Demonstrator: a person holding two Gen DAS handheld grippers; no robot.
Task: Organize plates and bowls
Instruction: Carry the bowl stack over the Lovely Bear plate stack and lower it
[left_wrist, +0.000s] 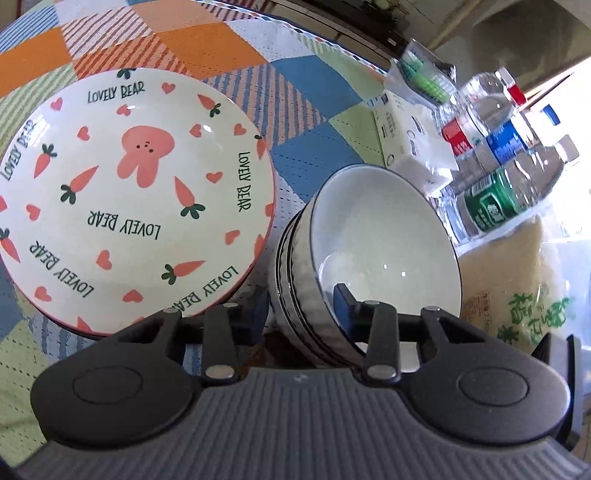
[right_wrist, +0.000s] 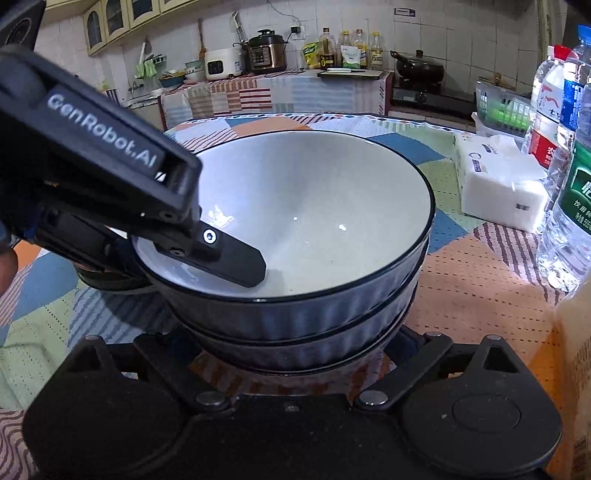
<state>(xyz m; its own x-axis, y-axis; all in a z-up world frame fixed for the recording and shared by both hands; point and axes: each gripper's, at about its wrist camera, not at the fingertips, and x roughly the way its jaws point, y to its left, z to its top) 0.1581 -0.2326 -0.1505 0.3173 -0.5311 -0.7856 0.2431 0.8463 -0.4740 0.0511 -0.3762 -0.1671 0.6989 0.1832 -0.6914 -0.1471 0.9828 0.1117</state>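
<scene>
Right gripper (right_wrist: 295, 343) gapes wide around the base of the bowl stack (right_wrist: 295, 236), pads clear of it. Left gripper (left_wrist: 299, 314) pinches the top bowl's rim, one finger (right_wrist: 236, 260) inside. Beyond, the rabbit plate (left_wrist: 129, 192) lies beside the stack on the patchwork table (left_wrist: 314, 147).

bowls (right_wrist: 314, 229): glossy glazed ceramic, ribbed outside; plate (left_wrist: 129, 192): glossy ceramic; tablecloth (left_wrist: 303, 122): matt quilted cloth; bottles (left_wrist: 498, 177): clear plastic
</scene>
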